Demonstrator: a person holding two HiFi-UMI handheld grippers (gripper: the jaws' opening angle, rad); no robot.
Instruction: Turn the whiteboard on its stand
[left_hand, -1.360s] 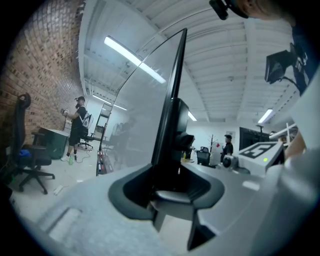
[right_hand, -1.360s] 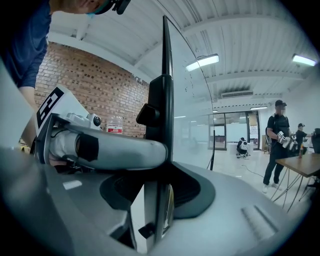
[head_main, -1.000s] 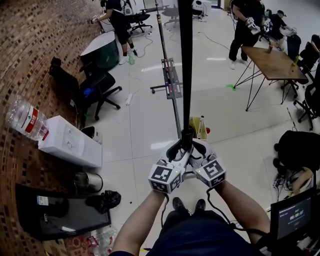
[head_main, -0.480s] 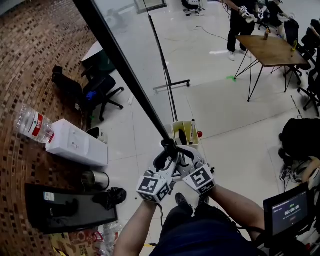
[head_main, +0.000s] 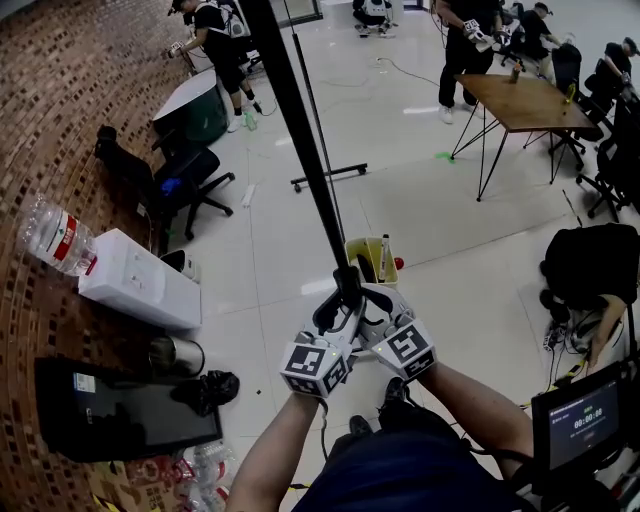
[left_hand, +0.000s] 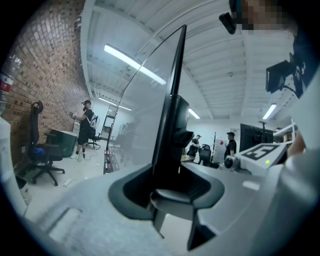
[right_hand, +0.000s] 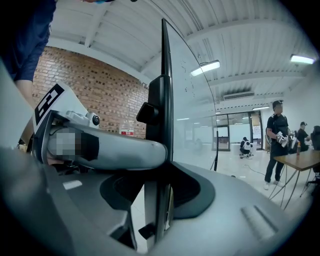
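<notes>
The whiteboard (head_main: 300, 130) is hanging above the glossy floor (head_main: 420, 210). In the head view it is showing edge-on, as a dark frame bar slanting from the top of the picture down to the person's hands. Its stand (head_main: 330, 177) is resting on the floor beyond. The left tongs (head_main: 338, 302) and the right tongs (head_main: 368, 298) are working side by side, each clamping the near end of the frame. In both gripper views the dark frame edge is sitting between the pads, with the pale panel rising beyond.

Wall: brick wall (head_main: 60, 120) is seen | Floor: pale glossy floor (head_main: 400, 180) beside it | Furniture: office chair (head_main: 185, 170) near it, wooden table (head_main: 530, 100) well apart | Light: ceiling strip lights (left_hand: 134, 63) lit
</notes>
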